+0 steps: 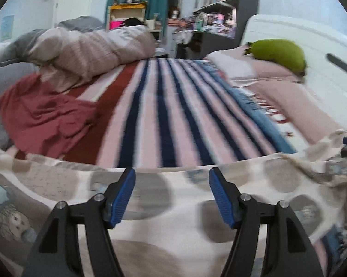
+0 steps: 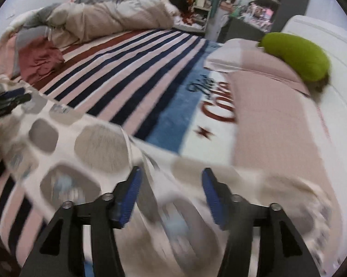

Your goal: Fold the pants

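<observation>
While the striped bed [image 1: 164, 106] is seen stretching ahead of the fingers, the patterned pants [image 1: 173, 210] are spread beneath both. Left gripper [image 1: 172, 198] and right gripper [image 2: 171, 198] are held wide apart, empty. Loose cloth could be bunched if pinched unevenly.

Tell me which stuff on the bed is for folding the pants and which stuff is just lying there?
For the job:
spotted pants
left gripper, open
right gripper, open

Just lying about:
red cloth
green pillow
crumpled duvet
pink pillow
striped blanket, under everything
</observation>
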`<state>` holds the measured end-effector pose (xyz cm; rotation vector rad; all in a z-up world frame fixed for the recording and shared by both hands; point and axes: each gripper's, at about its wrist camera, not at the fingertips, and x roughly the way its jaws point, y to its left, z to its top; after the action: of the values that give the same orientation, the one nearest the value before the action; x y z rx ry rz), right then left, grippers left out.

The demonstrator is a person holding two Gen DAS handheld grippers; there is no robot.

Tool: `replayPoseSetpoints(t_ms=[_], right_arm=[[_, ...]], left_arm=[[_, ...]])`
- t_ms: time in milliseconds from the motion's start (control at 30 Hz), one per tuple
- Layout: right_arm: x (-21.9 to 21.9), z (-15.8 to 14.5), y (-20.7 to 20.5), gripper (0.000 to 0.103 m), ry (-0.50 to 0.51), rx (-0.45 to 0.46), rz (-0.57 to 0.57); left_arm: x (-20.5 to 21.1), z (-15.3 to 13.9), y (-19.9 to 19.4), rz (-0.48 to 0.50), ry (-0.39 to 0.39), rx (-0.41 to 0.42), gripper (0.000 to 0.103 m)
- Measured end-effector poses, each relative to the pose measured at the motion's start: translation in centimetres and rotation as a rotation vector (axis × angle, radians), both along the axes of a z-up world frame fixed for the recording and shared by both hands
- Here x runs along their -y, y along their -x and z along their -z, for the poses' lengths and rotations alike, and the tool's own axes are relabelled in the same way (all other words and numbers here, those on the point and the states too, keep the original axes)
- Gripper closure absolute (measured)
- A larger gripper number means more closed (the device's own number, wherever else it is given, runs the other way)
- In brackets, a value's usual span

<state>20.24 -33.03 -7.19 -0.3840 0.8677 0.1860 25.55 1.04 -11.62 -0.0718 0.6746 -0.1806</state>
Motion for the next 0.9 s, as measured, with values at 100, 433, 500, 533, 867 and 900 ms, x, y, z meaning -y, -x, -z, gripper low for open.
replayPoseSetpoints(t_ms=[100,433,500,533,867,900], right_arm=[[3.2,-1.1,5.0,0.047,0.044,0.043,0.065],[8.6,1.4,12.9,0.047,0.158,0.141,0.109],[9.2,2.5,12.9,0.047,0.186,0.137,0.105],[9.5,3.1,13.0,0.047,0.197,0.135,0.103],[12.1,4.7,13.5,0.081,0.271,0.194,0.161],[12.3,4.4,13.6,0.088,0.256,0.207,0.162]], left_arm=[[2.7,-1.1,1.5,0.061,-0.011,0.012,0.040],[7.5,0.3,6.0,0.145,-0.007,-0.095,0.038],[7.9,0.3,6.6,0.153,-0.030,-0.115,0.038],[8.1,0.2,6.9,0.153,-0.052,-0.118,0.038],[9.4,-0.9,7.9,0.163,-0.083,-0.121,0.038],[9.6,-1.0,7.8,0.163,-0.082,-0.119,0.038]])
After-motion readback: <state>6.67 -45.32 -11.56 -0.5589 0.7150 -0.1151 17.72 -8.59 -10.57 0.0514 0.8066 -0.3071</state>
